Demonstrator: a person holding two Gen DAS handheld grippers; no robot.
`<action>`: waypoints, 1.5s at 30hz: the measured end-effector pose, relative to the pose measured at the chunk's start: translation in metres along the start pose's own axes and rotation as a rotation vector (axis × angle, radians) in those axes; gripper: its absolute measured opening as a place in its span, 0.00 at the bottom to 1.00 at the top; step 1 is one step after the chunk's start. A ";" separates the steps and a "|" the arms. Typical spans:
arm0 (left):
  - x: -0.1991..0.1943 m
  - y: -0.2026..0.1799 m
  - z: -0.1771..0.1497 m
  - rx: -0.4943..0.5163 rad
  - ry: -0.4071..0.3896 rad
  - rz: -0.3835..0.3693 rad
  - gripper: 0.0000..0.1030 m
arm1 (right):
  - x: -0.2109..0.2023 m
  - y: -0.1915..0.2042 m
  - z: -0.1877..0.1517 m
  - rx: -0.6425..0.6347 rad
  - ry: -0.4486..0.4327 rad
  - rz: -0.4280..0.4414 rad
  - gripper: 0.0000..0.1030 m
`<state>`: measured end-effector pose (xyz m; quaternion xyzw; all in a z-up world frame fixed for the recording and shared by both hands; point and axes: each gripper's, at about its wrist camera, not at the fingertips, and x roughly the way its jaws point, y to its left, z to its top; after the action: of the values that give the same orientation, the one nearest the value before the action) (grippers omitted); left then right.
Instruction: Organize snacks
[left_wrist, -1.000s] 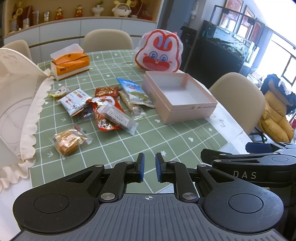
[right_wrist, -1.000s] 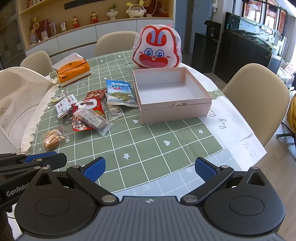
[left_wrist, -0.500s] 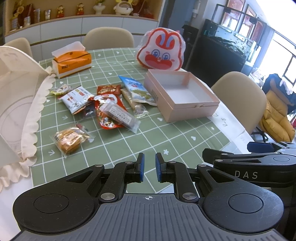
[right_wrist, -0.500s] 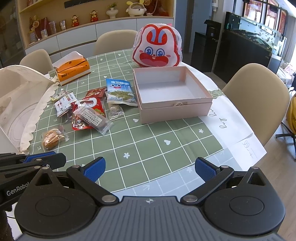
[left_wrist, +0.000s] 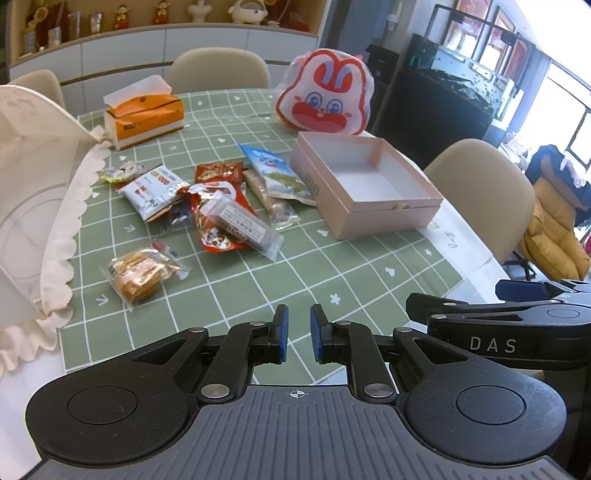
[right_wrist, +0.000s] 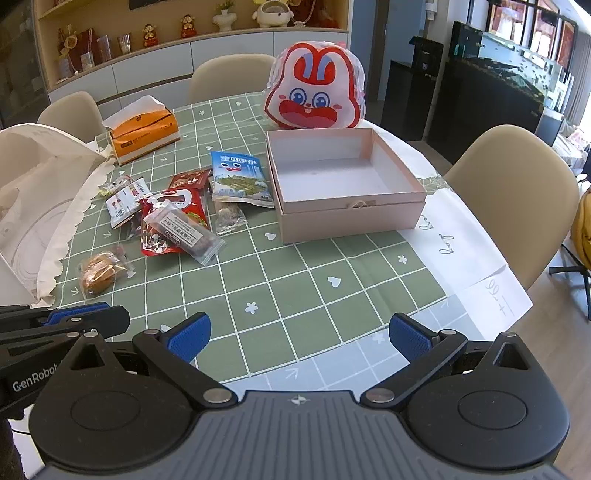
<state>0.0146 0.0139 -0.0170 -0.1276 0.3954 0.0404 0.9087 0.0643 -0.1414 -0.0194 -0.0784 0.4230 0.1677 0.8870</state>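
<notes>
Most of the wrappers in the snack pile (right_wrist: 173, 214) overlap, so a few at the bottom are half buried and the small print on all of them is too tiny to read. The pile sits on the green checked tablecloth (right_wrist: 295, 280), just left of the open pink box (right_wrist: 343, 184), whose inside looks bare. A blue packet (right_wrist: 242, 179) lies right beside the box's left wall, and a clear-wrapped pastry (right_wrist: 99, 273) lies a bit apart at the near left.

On the far left a cream lace-edged cover (left_wrist: 40, 192) is cut off by the frame, and it hides whatever is under it. Behind the box stands a rabbit-face bag (right_wrist: 314, 96), and an orange tissue box (right_wrist: 142, 134) sits at the back left. Beige chairs ring the table.

Left gripper (left_wrist: 297, 334) is clenched on nothing, pads nearly together, hanging over the near edge of the cloth. Right gripper (right_wrist: 299, 338) is released, jaws spread wide and empty, also over the near edge, with clear cloth between it and the snacks
</notes>
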 end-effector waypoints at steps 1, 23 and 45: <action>0.001 0.001 0.000 -0.001 0.002 -0.001 0.16 | 0.001 0.000 0.000 0.000 0.002 -0.001 1.00; 0.050 0.131 0.022 -0.139 -0.011 0.006 0.17 | 0.080 0.021 -0.015 0.047 -0.034 0.181 1.00; 0.075 0.123 0.020 0.335 0.061 0.000 0.22 | 0.111 0.027 -0.039 0.065 0.064 0.245 1.00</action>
<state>0.0591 0.1361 -0.0833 0.0245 0.4240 -0.0299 0.9048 0.0912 -0.1013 -0.1303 -0.0030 0.4626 0.2583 0.8481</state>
